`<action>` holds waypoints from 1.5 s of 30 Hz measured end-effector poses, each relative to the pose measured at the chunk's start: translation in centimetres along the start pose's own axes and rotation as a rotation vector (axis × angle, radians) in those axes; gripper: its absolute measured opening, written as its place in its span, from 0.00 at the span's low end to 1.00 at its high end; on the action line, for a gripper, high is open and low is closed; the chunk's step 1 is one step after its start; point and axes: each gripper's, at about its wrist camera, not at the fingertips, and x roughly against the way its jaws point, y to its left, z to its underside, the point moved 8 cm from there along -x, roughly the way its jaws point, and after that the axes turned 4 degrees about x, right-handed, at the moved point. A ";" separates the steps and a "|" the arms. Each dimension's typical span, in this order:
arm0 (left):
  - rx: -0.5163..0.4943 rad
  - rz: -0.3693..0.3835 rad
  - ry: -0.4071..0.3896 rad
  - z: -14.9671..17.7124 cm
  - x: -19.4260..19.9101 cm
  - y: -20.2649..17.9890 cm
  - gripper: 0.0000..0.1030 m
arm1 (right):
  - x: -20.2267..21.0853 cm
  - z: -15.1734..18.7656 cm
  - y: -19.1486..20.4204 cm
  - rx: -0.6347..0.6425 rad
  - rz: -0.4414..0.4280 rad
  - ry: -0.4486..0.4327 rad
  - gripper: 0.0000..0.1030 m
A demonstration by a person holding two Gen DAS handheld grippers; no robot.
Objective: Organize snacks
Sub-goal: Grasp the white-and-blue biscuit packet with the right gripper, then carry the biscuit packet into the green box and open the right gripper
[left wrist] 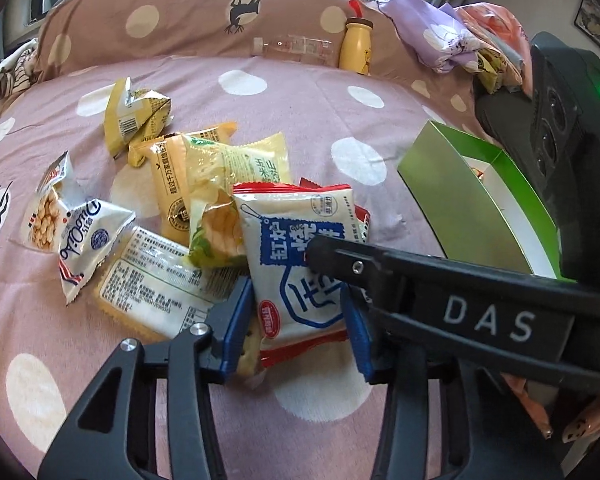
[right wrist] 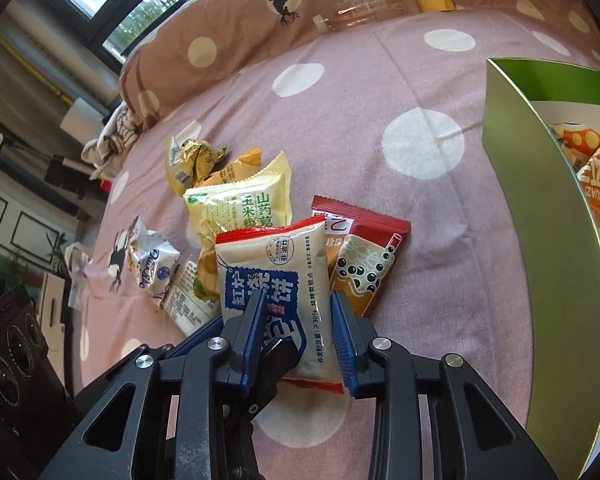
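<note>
I am clamping both claws on the white and blue biscuit packet point(right wrist: 276, 300): my right gripper point(right wrist: 300, 332) is pinching its near end, my left gripper point(left wrist: 296, 312) gripping its sides. Its long axis is running away from me, with the green box point(right wrist: 540, 216) lying to my right. Everything is resting on a soft pink dotted bedspread point(right wrist: 420, 80), the other snacks point(left wrist: 204, 184) piled left.

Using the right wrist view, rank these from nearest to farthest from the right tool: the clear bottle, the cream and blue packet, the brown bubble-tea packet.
1. cream and blue packet: between the right tool pads.
2. brown bubble-tea packet: just beyond, to the right.
3. clear bottle: far back, lying against the pillow.
</note>
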 end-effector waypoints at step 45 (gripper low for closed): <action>-0.364 0.239 -0.106 -1.8 1.8 -20.8 0.41 | 17.7 0.1 -13.6 -0.322 0.163 -0.423 0.34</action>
